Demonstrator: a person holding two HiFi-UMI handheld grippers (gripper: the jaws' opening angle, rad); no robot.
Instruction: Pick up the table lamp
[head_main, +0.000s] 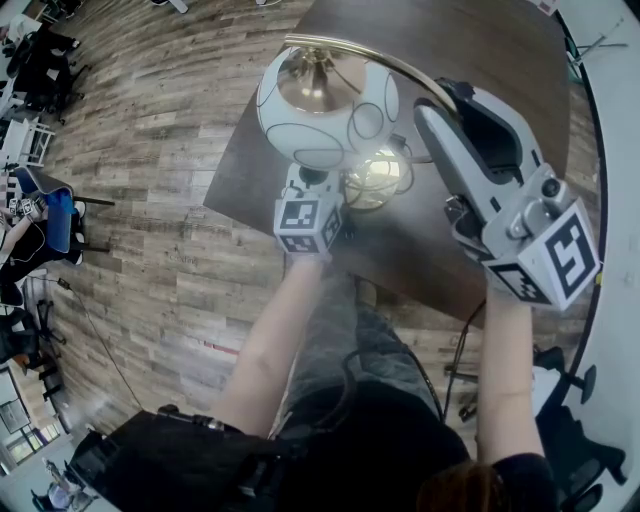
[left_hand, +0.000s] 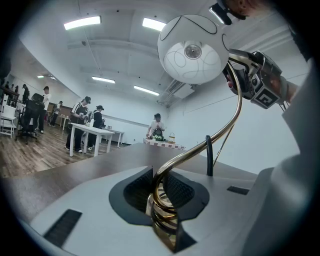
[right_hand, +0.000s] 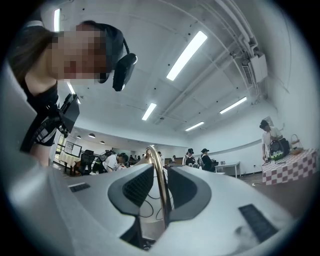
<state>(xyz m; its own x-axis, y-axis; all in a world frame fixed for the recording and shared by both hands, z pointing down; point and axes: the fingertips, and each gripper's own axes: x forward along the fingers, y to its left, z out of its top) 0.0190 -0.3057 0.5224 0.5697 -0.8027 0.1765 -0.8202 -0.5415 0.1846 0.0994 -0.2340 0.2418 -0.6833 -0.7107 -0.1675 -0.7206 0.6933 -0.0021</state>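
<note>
The table lamp has a white globe shade (head_main: 325, 105) with thin black rings, a curved brass arm (head_main: 380, 58) and a round brass base (head_main: 375, 178) on the dark wood table (head_main: 480, 50). My left gripper (head_main: 320, 178) reaches in under the shade; in the left gripper view it (left_hand: 161, 192) is shut on the coiled foot of the brass stem (left_hand: 162, 210), with the shade (left_hand: 192, 50) high above. My right gripper (head_main: 440, 95) sits at the top of the arc. In the right gripper view it (right_hand: 161, 187) is open, the brass arm (right_hand: 159, 170) running up between its pads.
The table's near corner (head_main: 215, 200) drops to plank flooring (head_main: 150, 200). A black cable (left_hand: 209, 155) rises behind the stem. People stand at white desks (left_hand: 92, 132) far off. A pale curved surface (head_main: 610, 200) borders the right side.
</note>
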